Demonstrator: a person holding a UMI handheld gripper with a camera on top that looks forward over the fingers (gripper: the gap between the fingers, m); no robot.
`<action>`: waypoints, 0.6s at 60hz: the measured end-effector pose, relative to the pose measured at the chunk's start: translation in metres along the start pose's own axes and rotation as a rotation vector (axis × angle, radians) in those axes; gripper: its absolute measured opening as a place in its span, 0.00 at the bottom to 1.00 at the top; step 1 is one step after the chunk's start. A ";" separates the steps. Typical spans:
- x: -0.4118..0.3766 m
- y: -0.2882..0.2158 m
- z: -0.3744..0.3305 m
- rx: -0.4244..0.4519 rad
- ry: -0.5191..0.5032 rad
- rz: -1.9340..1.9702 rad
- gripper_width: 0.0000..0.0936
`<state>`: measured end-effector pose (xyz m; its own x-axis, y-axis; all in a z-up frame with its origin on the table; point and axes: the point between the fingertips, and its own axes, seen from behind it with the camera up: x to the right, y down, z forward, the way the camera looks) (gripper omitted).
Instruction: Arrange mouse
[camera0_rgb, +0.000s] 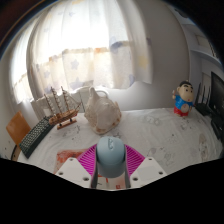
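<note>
1. Our gripper (110, 172) is clenched on the mouse (110, 153); it sits between the pads, near us.
2. We should keep it level, then lower it gently onto the table (160, 135).

One mouse (110, 152), one ship model (62, 105), one doll (183, 99), one keyboard (35, 137), one jug (99, 110).

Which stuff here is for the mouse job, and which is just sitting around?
For the job:
mouse, standing between the claw fingers

Just sitting around:
model ship
white teapot-shaped ornament
toy figure
keyboard
</note>
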<state>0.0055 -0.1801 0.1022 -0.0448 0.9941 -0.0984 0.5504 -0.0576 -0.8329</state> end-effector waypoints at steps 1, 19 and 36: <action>-0.012 0.005 0.005 -0.007 0.001 0.001 0.40; -0.060 0.098 0.061 -0.086 0.084 -0.081 0.50; -0.066 0.070 -0.043 -0.182 0.149 -0.069 0.92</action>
<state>0.0830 -0.2459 0.0735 0.0284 0.9985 0.0475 0.6924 0.0146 -0.7214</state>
